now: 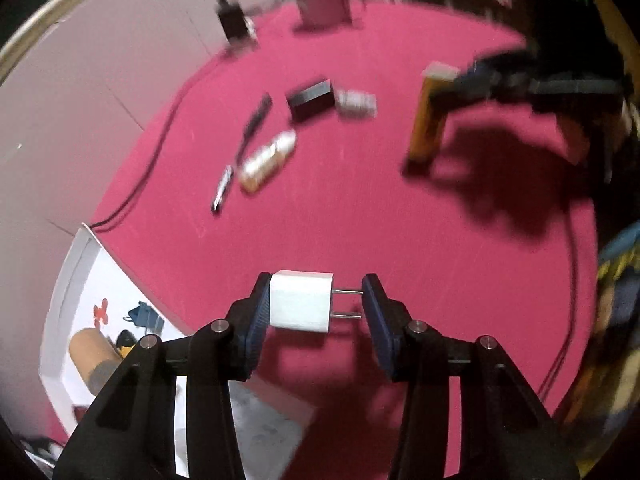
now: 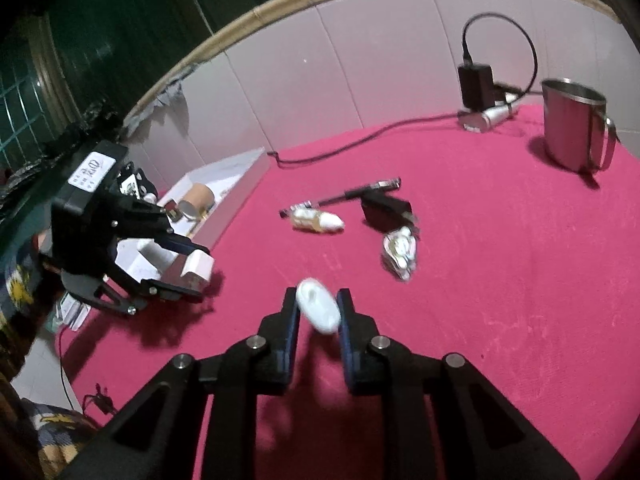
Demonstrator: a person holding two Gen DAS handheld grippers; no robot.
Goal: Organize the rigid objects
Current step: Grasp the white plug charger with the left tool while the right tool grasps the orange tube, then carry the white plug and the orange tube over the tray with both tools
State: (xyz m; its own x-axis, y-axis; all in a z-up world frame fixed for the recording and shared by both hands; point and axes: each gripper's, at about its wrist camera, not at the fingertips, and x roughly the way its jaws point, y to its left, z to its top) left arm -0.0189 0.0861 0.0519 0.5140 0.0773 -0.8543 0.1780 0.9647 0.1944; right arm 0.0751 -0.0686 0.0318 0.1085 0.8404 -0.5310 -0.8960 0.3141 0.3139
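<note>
Surface: a magenta cloth fills most of both views, pale tiled wall behind it, loose items scattered around the middle.
White box: an open tray at the lower left of the left wrist view, already holding a cardboard roll and a few small bits; this looks like the collecting place.
Steel mug: upright at the upper right of the right wrist view, well apart from the clutter.
Black charger and cable: top right of centre, against the wall.
Left claw: clenched on the white plug adapter, one pad on its body, the other against the prong tips, lifted clear of the cloth at bottom centre.
Right claw: clamped tight on a small white oval object, blurred, at lower centre and off the cloth.
Leftovers: a black block, a pale bottle and a pen lie near each other, upper centre of the left wrist view.
Step in hand: both picks look done, so this is the carry.
Next move: swing each load over the white box, left one first as it hangs just beside the rim, and let go low so the prong-end grip does not slip.
</note>
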